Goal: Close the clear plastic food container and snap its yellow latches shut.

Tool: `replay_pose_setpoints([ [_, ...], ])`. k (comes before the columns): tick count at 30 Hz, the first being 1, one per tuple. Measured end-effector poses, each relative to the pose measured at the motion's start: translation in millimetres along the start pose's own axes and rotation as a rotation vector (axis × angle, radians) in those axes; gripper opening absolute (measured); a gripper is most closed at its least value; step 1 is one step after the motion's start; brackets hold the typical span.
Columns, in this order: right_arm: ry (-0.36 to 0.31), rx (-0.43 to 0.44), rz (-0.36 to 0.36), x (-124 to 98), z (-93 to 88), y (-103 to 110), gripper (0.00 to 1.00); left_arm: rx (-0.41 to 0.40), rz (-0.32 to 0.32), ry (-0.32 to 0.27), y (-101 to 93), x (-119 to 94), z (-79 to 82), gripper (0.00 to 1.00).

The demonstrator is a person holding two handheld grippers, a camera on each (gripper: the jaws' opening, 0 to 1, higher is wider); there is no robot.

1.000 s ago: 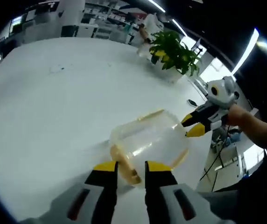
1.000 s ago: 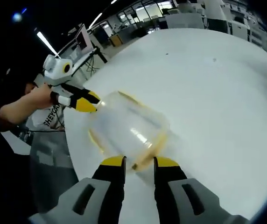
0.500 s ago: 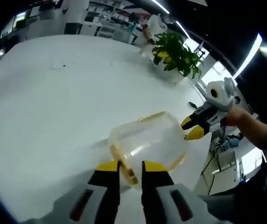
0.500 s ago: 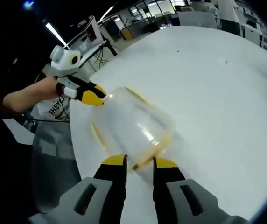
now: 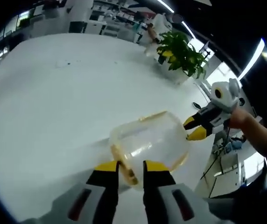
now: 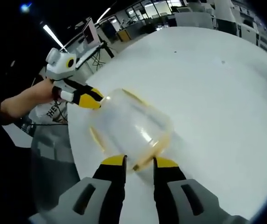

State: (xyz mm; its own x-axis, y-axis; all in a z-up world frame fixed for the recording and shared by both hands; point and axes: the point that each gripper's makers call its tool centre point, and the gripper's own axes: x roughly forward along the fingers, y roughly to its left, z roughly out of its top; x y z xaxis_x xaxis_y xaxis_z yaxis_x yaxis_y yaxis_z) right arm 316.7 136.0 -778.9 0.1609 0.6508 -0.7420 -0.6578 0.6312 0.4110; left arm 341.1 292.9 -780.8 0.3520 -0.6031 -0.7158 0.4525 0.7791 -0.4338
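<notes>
both tools pinch opposite yellow latches of the clear container [image 5: 148,144], nothing visible inside, on white table [image 5: 49,107]

The clear container [image 5: 148,144] was blurred in both views, so the state of its lid could not be determined. Its near yellow latch [image 5: 126,168] lay partly hidden between the left gripper [image 5: 131,167] tips; actual contact could not be confirmed. In the right gripper view, the latch [image 6: 145,158] by the right gripper [image 6: 139,162] was equally unclear. Background furniture [image 6: 203,16] beyond the white table [image 6: 217,93] was too small to identify.
</notes>
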Motion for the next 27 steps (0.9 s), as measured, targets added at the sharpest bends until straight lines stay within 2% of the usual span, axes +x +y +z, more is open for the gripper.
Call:
replay_pose_setpoints([
  [5,-0.005,-0.015,-0.020,-1,0.1,0,0.20,0.034,-0.005,-0.006,-1.8,1,1.3,0.14],
  [6,0.004,-0.018,-0.038,-1,0.4,1,0.20,0.049,0.002,-0.011,-3.0,1,1.4,0.15],
  [7,0.007,-0.021,-0.042,-1,0.2,1,0.20,0.098,0.016,-0.028,-3.5,2,3.5,0.16],
  [9,0.013,-0.083,-0.064,-2,0.9,0,0.21,0.126,0.031,-0.039,-5.8,2,3.1,0.19],
  [11,0.017,-0.110,-0.078,-2,1.6,1,0.21,0.162,0.039,-0.042,-6.0,2,4.4,0.19],
  [13,0.018,-0.199,-0.105,-3,4.3,-1,0.23,0.201,0.048,-0.044,-6.4,1,5.6,0.20],
  [15,0.026,-0.225,-0.123,-3,3.8,1,0.23,0.239,0.057,-0.048,-6.6,1,7.2,0.21],
  [18,0.034,-0.322,-0.154,-4,6.8,-1,0.25,0.341,0.094,-0.070,-6.8,0,12.4,0.22],
  [20,0.027,-0.406,-0.180,-5,10.8,-1,0.24,0.470,0.140,-0.073,-9.4,-2,16.4,0.23],
  [21,0.020,-0.462,-0.191,-6,13.6,-2,0.22,0.529,0.143,-0.072,-12.2,-2,17.5,0.22],
  [23,0.017,-0.486,-0.194,-6,15.5,0,0.14,0.597,0.146,-0.052,-18.8,-1,16.5,0.20],
  [25,-0.016,-0.483,-0.193,-7,23.6,1,0.15,0.636,0.125,-0.056,-26.8,2,18.6,0.20],
  [27,-0.068,-0.466,-0.160,-7,35.1,7,0.15,0.646,0.099,-0.077,-34.5,3,24.1,0.20],
])
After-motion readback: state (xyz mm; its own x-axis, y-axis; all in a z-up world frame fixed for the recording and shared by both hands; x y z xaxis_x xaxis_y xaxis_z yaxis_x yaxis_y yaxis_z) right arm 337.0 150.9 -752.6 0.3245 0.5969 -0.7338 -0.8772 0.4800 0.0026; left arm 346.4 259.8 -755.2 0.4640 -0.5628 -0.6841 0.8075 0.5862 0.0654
